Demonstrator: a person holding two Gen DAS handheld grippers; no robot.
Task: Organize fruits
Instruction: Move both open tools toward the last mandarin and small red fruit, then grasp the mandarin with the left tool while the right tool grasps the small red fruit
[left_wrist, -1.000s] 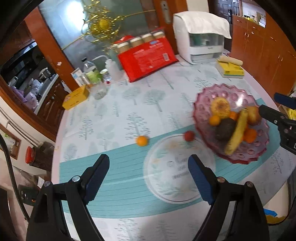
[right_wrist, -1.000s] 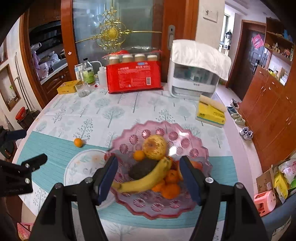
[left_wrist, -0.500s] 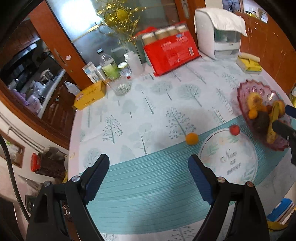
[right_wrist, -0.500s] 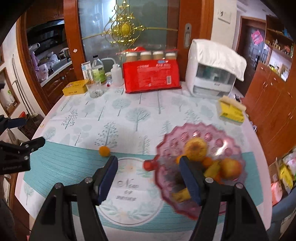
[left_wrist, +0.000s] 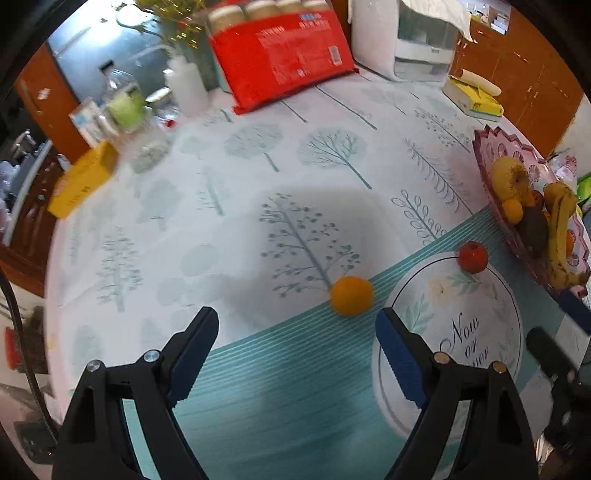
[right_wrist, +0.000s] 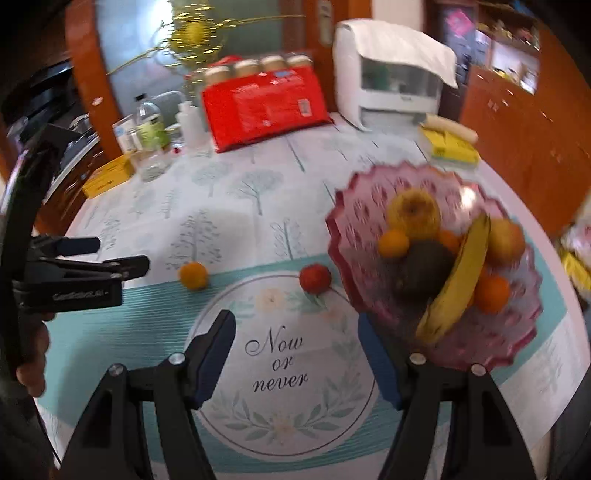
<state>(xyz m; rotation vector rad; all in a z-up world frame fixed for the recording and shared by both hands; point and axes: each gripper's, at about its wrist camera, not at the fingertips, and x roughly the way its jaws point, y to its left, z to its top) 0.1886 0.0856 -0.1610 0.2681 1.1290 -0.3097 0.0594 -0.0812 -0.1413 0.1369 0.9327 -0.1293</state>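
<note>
I have the left gripper (left_wrist: 297, 332) low over the tablecloth (left_wrist: 258, 177) with its tongs spread wide and empty; the small orange (left_wrist: 351, 295) lies just ahead, nearer the right-hand tong. My right gripper (right_wrist: 297, 345) is also spread wide and empty, above the printed round mat (right_wrist: 280, 369). A red fruit (right_wrist: 314, 278) rests on that mat's far edge, beside the pink fruit bowl (right_wrist: 354, 229), which holds a banana (right_wrist: 458, 273) and other fruit.
</note>
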